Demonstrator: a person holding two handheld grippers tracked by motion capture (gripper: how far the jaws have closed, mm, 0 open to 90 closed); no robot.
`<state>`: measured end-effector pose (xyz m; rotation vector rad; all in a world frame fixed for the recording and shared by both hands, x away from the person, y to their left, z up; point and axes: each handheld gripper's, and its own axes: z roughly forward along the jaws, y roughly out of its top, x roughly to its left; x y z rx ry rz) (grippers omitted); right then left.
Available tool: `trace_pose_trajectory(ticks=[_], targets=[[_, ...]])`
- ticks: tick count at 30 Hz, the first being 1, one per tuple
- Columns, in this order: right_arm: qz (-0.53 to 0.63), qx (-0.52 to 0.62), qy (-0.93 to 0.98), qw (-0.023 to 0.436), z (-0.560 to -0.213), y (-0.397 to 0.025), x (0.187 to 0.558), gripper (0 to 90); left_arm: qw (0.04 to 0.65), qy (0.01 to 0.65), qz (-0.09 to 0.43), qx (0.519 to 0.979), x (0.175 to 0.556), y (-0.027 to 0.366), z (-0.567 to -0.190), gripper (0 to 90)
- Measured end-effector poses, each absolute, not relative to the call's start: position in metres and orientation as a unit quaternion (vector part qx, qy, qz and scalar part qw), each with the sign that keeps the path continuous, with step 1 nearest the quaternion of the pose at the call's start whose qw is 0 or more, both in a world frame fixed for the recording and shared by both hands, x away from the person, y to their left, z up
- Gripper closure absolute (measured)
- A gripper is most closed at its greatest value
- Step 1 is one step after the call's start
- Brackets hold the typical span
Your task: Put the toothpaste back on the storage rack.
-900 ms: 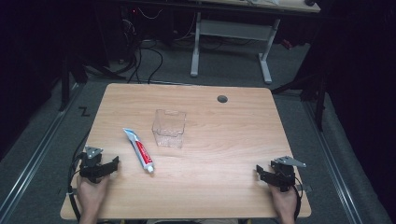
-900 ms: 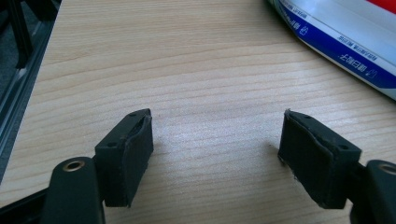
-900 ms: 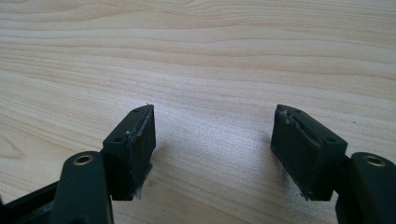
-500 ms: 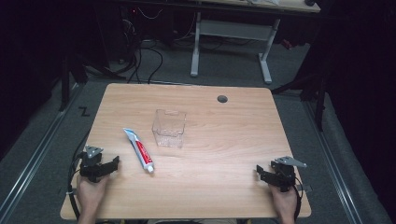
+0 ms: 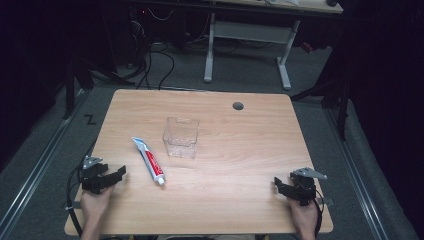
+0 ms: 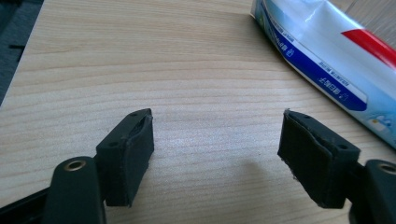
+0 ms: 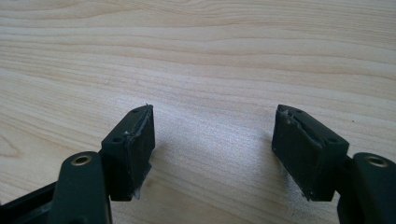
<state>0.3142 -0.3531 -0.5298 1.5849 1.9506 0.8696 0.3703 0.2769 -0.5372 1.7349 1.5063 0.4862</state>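
Left gripper (image 5: pixel 118 174) sits at the near-left corner of the table (image 5: pixel 250 150), held in a hand (image 5: pixel 94 206). Jaws spread wide, nothing between them but bare wood; the left gripper view confirms the gap (image 6: pixel 215 140).

Tube (image 5: pixel 148 160) lies flat on the table just to the right of the left gripper and a little farther from the person, near but not touching. It runs on a diagonal: cap end toward the near edge, flat crimped end toward the far left. In the left gripper view the tube (image 6: pixel 327 56) crosses the upper right corner, beyond and to the right of the right-hand jaw, apart from it.

Clear box (image 5: pixel 180 137) stands upright just beyond the tube's right side, near mid-table. Whether the two touch cannot be told.

Right gripper (image 5: pixel 278 186) rests at the near-right corner, well apart from tube and box. Jaws spread, over bare wood (image 7: pixel 212 135).

Small dark hole (image 5: pixel 238 106) in the tabletop near the far edge.
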Motion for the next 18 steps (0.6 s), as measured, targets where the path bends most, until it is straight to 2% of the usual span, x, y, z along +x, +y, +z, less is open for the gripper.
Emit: trace_pose_trajectory(ticks=[18], targets=[[0.321, 0.578, 0.711, 0.238, -0.530, -0.354, 0.314, 30.2, 0.358, 0.575, 0.200, 0.708, 0.359, 0.264, -0.518, 34.4]])
